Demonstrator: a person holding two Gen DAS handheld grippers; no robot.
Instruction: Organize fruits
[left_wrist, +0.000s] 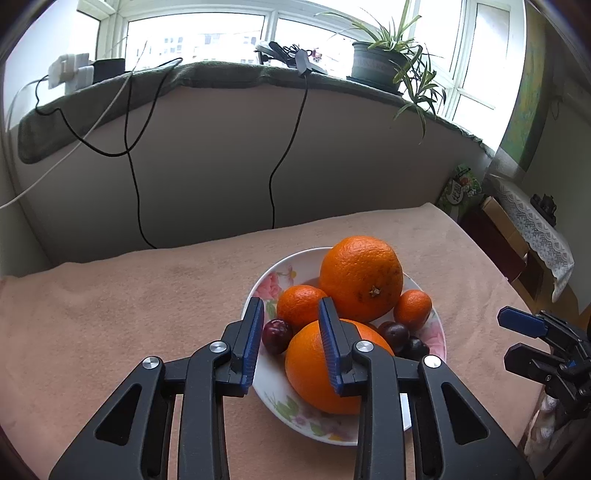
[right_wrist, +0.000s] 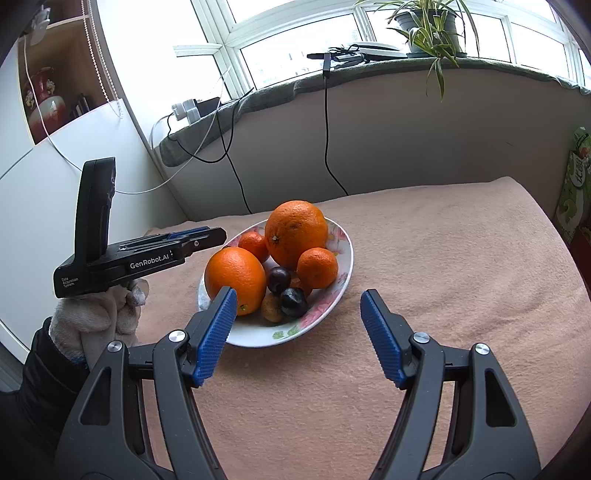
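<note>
A floral white plate (left_wrist: 269, 395) (right_wrist: 255, 338) on the pink blanket holds two large oranges (left_wrist: 360, 277) (right_wrist: 236, 278), two small mandarins (left_wrist: 299, 304) (right_wrist: 317, 267), several dark plums (left_wrist: 276, 334) (right_wrist: 293, 301) and a small brown fruit (right_wrist: 272, 308). My left gripper (left_wrist: 291, 314) is open and empty, hovering just short of the plate's left side above the near orange (left_wrist: 317, 373). It also shows in the right wrist view (right_wrist: 207, 232). My right gripper (right_wrist: 299, 299) is wide open and empty, in front of the plate; it shows at the right edge of the left wrist view (left_wrist: 517, 332).
The pink blanket (right_wrist: 424, 258) covers the table. Behind it is a low wall with hanging cables (left_wrist: 273, 177), a windowsill with a potted plant (left_wrist: 376, 62) and a power strip (left_wrist: 70, 72). A lace-covered cabinet (left_wrist: 532, 225) stands right, and a green package (right_wrist: 576, 184).
</note>
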